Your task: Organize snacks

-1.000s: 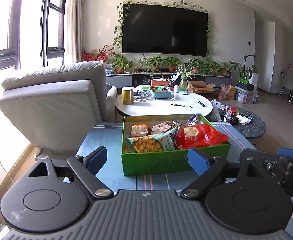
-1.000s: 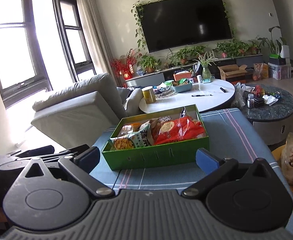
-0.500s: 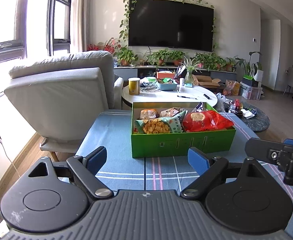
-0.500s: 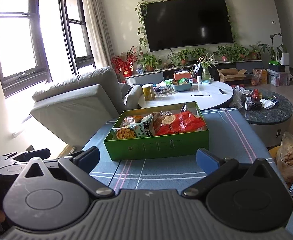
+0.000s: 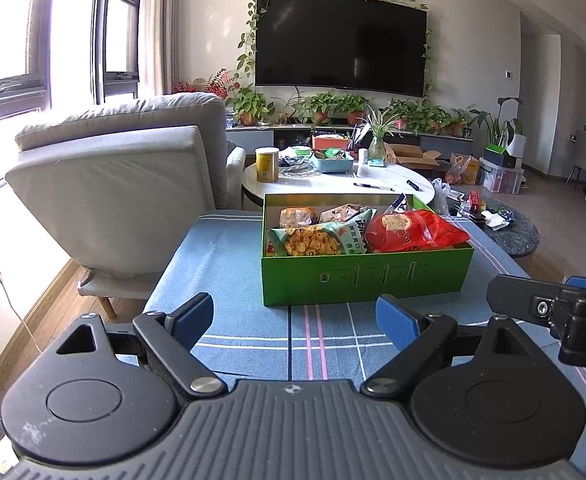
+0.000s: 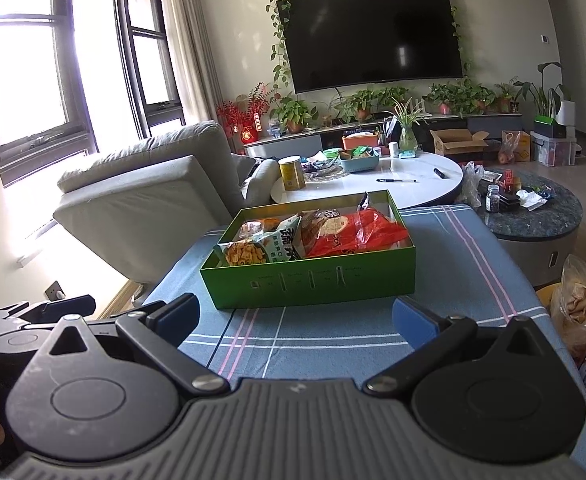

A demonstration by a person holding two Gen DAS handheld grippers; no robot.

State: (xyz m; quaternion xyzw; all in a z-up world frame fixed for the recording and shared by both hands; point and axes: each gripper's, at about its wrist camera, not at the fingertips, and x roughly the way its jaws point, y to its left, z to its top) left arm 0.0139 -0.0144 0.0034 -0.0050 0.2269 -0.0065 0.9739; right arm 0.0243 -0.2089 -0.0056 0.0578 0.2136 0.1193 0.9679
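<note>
While both tools hover low over the near edge of the tabletop (image 5: pixel 229 264), which is covered in a blue plaid cloth, the green box (image 5: pixel 367 276) stands straight ahead of them, its long side facing the fingers and running left to right. Snack packets fill it: a green packet of ring-shaped crisps (image 5: pixel 317 240) at the front left, a red bag (image 5: pixel 413 232) at the front right, and smaller packets behind. The left gripper (image 5: pixel 295 314) has its blue-padded fingers spread wide with nothing between them, and the box sits just right of its centre line. The right gripper (image 6: pixel 295 316) is likewise spread and empty, with the box slightly left of its centre line and turned a little, its right end nearer. Neither tool touches the box; a strip of bare cloth separates the fingertips from the front wall. By this reckoning, the two tools are about equally near, the left better aligned with the crisps packet and the right with the red bag. Any pick calls for a forward reach, then a descent over the front wall.
</note>
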